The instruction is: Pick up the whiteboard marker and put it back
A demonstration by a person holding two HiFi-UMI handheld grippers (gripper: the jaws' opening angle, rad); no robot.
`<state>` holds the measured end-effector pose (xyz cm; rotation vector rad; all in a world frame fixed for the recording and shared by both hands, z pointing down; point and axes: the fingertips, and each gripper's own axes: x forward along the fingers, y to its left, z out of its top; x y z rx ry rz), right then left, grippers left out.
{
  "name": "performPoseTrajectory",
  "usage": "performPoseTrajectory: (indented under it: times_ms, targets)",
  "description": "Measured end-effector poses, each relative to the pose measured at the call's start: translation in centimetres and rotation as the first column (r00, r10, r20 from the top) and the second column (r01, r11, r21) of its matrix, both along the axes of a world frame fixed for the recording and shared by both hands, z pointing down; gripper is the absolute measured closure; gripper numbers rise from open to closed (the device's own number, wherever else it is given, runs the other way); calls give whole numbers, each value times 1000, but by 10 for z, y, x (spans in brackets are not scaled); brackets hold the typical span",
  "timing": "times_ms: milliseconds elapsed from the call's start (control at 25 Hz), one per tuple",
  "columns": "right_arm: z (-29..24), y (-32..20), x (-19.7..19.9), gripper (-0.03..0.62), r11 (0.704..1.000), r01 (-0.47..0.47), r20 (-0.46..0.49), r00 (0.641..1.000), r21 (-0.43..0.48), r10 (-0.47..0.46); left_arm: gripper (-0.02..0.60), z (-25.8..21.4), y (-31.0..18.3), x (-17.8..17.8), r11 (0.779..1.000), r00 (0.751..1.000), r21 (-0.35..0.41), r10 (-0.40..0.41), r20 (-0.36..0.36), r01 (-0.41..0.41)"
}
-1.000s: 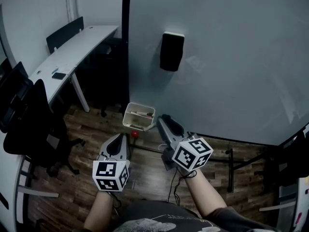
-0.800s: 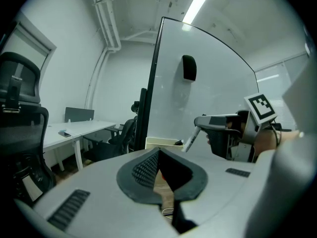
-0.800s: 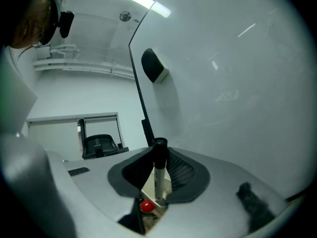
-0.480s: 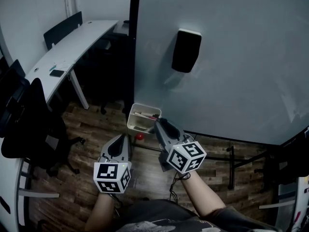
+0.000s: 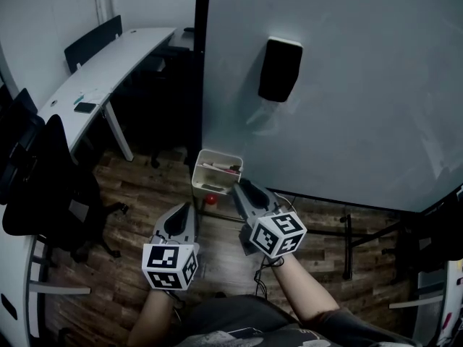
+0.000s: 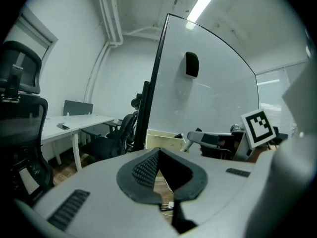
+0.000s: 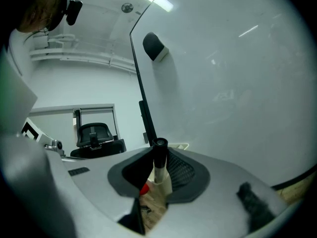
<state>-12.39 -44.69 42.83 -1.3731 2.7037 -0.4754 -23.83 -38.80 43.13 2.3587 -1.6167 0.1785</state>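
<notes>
My right hand-held gripper (image 5: 241,186) is clamped on the whiteboard marker (image 7: 159,162), just beside the white tray (image 5: 218,153) at the foot of the whiteboard (image 5: 347,85). I would bring the marker over the tray's open top and release it only when it is low inside. The left hand-held gripper (image 6: 157,152) is closed and empty, and I can read no brand or writing anywhere.

Head view dim, bluish, underexposed; dark wood-plank floor (image 5: 217,266) murky. Long white ceiling strip light (image 6: 203,1) blown out in left gripper view, faint streak glare on glossy white whiteboard (image 7: 233,73). Gripper views fisheye-bent, corners black; nearest foreground possibly soft.
</notes>
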Motion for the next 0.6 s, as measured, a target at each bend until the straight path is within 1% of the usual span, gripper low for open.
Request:
performPoseTrajectory:
  times_ms: [120,280,400,600]
  targets:
    - [2,2,3,505,1000,-1,-19,1000,-3,1,568,-1,4,1,1000,1000,3,-1,2,1]
    - [10,10,3,505,1000,-10,-70,998,-10,10,568,-1,13,4,1000,1000,4,2,13,-2]
    - [14,13,2,505,1000,-13,-82,997,-21,11,568,-5,17,5,1000,1000,14,2,14,-2]
    - [11,18,0,503,1000,11,-94,996,-24,-13,568,-8,22,3,1000,1000,20,-3,7,3]
